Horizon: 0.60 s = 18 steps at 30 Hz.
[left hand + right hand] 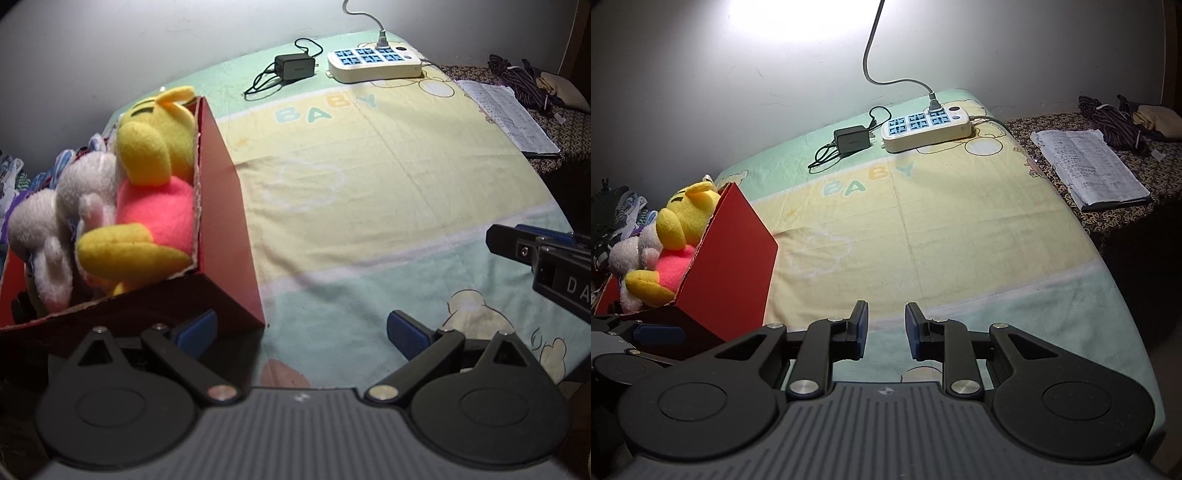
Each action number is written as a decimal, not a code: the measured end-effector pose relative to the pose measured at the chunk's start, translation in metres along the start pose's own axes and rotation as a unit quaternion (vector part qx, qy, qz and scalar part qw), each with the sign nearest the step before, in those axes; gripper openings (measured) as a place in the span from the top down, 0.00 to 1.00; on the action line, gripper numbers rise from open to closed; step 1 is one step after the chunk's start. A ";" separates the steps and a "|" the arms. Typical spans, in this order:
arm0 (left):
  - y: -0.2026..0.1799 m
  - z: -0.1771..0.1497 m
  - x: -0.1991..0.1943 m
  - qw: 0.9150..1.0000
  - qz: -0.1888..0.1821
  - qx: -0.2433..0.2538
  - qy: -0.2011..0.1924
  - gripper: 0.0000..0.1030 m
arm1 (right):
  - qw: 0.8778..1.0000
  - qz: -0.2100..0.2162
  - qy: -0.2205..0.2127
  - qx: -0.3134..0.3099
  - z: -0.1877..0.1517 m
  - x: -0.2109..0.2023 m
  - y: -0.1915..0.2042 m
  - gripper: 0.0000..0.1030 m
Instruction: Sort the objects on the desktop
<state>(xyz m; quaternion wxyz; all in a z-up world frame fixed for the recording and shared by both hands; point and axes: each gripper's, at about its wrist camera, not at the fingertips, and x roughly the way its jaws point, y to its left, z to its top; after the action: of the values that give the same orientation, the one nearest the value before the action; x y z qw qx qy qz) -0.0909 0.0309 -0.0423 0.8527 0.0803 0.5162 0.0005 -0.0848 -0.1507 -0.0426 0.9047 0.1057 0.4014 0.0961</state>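
A red box (225, 221) stands at the left of the table and holds a yellow and pink bear plush (155, 177) and a white plush (74, 206). The box (731, 266) and the plushes (679, 236) also show in the right wrist view. My left gripper (301, 332) is open wide and empty, close to the box's near corner. My right gripper (886, 328) is open with a narrow gap and empty, low over the cloth; it shows at the right edge of the left wrist view (546, 254).
A black charger with its cable (291, 68) (851, 140) and a white power strip (375, 62) (925, 129) lie at the far edge by the wall. An open notebook (1089, 166) and dark clothes (1108, 118) lie on a patterned surface at the right. A baby-print cloth (369, 166) covers the table.
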 end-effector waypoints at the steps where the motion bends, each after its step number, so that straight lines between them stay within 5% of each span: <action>1: 0.001 0.000 0.001 1.000 0.001 -0.002 0.002 0.04 | 1.000 0.000 0.001 -0.002 0.000 0.001 0.000 0.77; 18: 0.072 -0.018 -0.007 0.999 0.008 -0.054 -0.004 0.04 | 0.999 0.021 0.012 -0.049 0.003 0.013 0.054 0.77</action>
<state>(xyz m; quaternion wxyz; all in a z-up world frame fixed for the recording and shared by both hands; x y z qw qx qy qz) -0.1037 0.1034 -0.0347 0.8576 0.0386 0.5116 0.0348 -0.0786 -0.0957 -0.0351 0.9019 0.0681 0.4044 0.1357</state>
